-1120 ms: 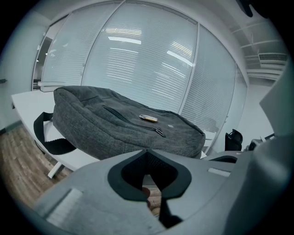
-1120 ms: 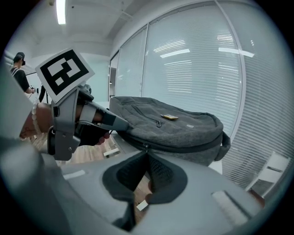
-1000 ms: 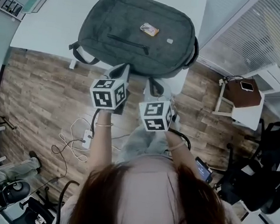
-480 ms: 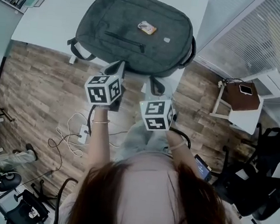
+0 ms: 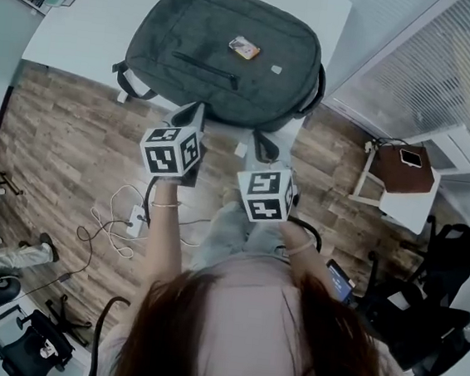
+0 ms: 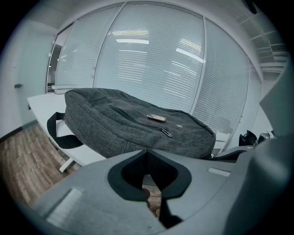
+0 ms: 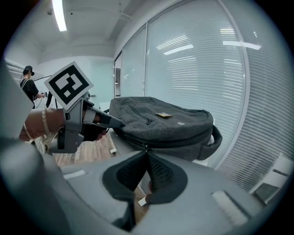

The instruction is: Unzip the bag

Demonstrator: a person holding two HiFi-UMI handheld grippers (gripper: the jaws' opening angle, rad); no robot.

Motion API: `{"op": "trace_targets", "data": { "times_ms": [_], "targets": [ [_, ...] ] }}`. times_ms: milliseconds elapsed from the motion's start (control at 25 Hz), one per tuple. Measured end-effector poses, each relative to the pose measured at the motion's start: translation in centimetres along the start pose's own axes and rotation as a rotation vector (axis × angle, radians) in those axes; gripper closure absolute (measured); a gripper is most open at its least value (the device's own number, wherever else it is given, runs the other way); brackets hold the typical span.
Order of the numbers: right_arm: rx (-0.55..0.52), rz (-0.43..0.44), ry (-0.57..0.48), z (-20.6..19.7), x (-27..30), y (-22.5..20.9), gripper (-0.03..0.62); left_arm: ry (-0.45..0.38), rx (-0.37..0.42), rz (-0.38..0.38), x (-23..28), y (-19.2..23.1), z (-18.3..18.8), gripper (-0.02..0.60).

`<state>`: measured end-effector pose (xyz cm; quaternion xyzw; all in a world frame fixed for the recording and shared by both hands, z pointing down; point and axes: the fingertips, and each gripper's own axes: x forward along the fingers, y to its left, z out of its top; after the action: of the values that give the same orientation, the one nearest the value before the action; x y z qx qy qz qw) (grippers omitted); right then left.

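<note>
Hair (image 5: 227, 341) covers the head view's lower edge. The left tongs (image 6: 147, 152) are pinched together, empty, short of the bag (image 5: 225, 48). The right tongs (image 7: 147, 151) are also together, tips at its side zip (image 7: 130, 139); whether they grip it is unclear. The bag lies flat on a white table (image 5: 85, 25), with wooden floor (image 5: 64, 148) below and window blinds (image 5: 448, 63) beyond.

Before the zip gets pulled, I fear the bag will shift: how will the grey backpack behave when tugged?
Probably floppy: the grey backpack lies slumped and soft-sided, so its fabric may bunch. It looks loosely filled, so it is likely light, and it could slide on the smooth white table.
</note>
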<state>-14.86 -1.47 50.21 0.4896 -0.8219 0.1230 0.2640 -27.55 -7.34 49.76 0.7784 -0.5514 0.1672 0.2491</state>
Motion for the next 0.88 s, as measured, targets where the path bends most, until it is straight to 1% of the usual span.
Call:
{"op": "trace_targets", "data": {
  "times_ms": [160,440,640,880],
  "targets": [
    [0.008,0.019,0.01,0.0,-0.6,-0.6,0.585,0.001,-0.02,0.009,-0.2,0.0,-0.1,0.575],
    [-0.014,0.019,0.009,-0.2,-0.9,-2.3,0.585,0.003,-0.022,0.042,0.0,-0.1,-0.1,0.574],
    [-0.029,0.036,0.011,-0.2,-1.2,-3.0,0.583,0.007,-0.024,0.064,0.1,-0.1,-0.1,0.574],
    [-0.039,0.041,0.016,-0.1,-1.8,-4.3,0.583,0.002,-0.013,0.095,-0.1,-0.1,-0.1,0.575]
  ]
}}
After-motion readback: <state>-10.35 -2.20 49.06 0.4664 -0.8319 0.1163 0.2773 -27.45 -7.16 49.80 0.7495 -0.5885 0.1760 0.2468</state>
